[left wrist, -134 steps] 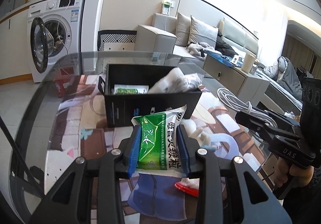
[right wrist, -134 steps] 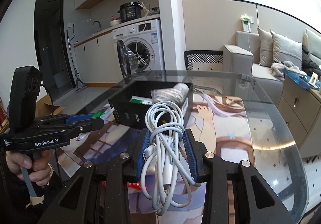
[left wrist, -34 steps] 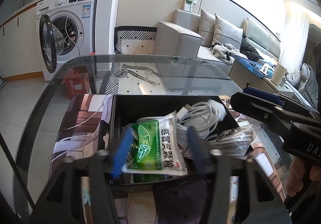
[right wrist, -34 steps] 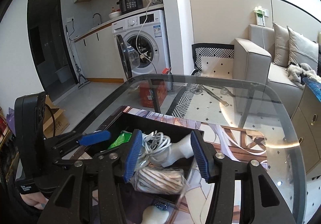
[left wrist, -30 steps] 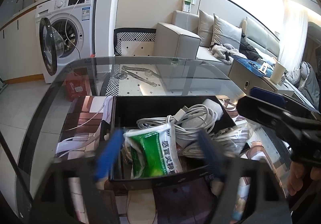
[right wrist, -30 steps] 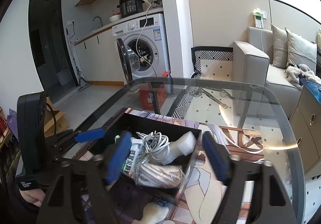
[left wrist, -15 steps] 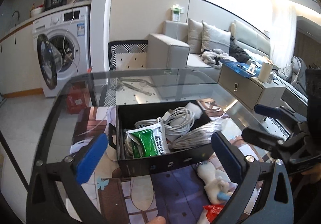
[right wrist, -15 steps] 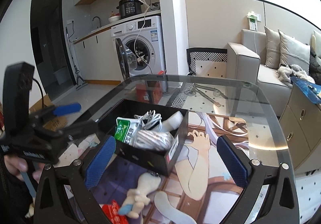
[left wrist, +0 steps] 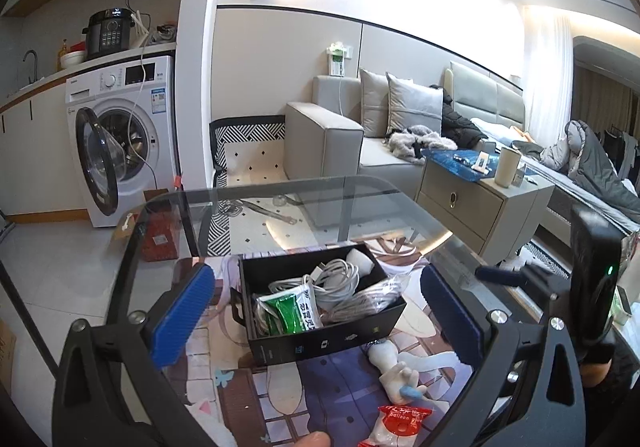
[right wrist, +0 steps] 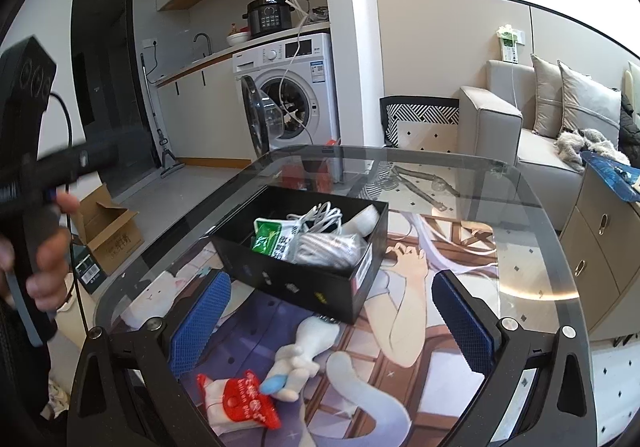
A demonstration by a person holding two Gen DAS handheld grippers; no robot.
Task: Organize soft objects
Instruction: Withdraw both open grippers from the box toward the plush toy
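Observation:
A black open box stands on the glass table. In it lie a green sachet, a white cable coil and a clear bag of cable. A white plush toy and a red-and-white balloon packet lie on the mat in front of the box. My left gripper is wide open and empty, held back from the box. My right gripper is wide open and empty above the plush toy.
The glass table carries a printed anime mat. A washing machine with open door stands at the back left, a sofa behind, a cabinet to the right. A cardboard box is on the floor.
Both grippers let go of the sachet and the cable into the box, opened wide and drew back and up from it. The plush toy and the packet came into view.

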